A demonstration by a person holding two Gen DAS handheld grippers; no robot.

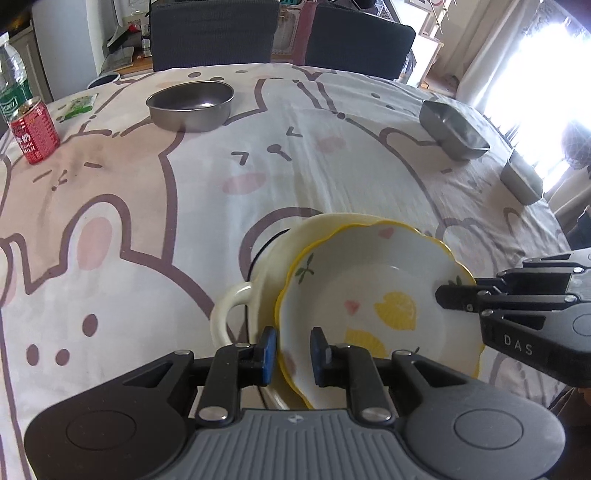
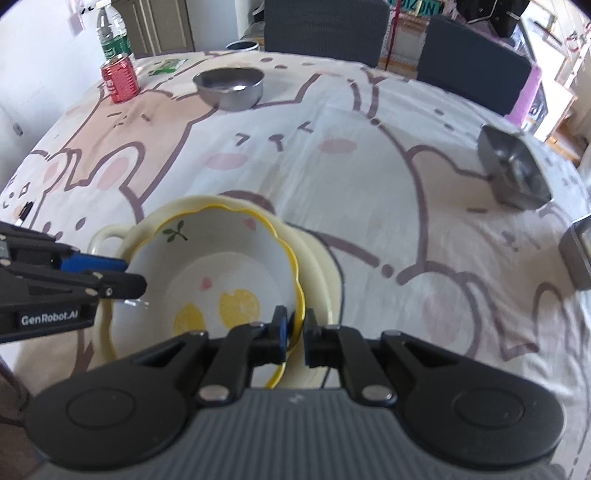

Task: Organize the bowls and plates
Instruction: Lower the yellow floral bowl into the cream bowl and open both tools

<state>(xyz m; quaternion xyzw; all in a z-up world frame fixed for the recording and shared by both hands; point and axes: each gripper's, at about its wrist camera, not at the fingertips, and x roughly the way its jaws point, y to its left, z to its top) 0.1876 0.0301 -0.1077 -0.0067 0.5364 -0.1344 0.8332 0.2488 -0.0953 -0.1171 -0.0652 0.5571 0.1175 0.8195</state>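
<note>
A white lemon-print bowl (image 1: 369,288) with a scalloped yellow rim rests inside a larger cream bowl (image 1: 273,258) that has a loop handle (image 1: 225,310). My left gripper (image 1: 293,352) is shut on the lemon bowl's near-left rim, one blue pad outside and one inside. From the right, my right gripper (image 1: 448,297) reaches onto the opposite rim. In the right wrist view, the right gripper (image 2: 294,328) is shut on the lemon bowl (image 2: 221,266) at its yellow edge. The cream bowl (image 2: 317,266) lies under it, and the left gripper (image 2: 127,275) grips the far rim.
A round steel bowl (image 1: 190,105) stands at the back of the cartoon-print tablecloth. A square steel dish (image 1: 454,129) and another steel container (image 1: 521,181) sit at the right. A red can (image 1: 34,134) and a water bottle (image 1: 13,81) stand far left. Two dark chairs (image 1: 214,33) are behind.
</note>
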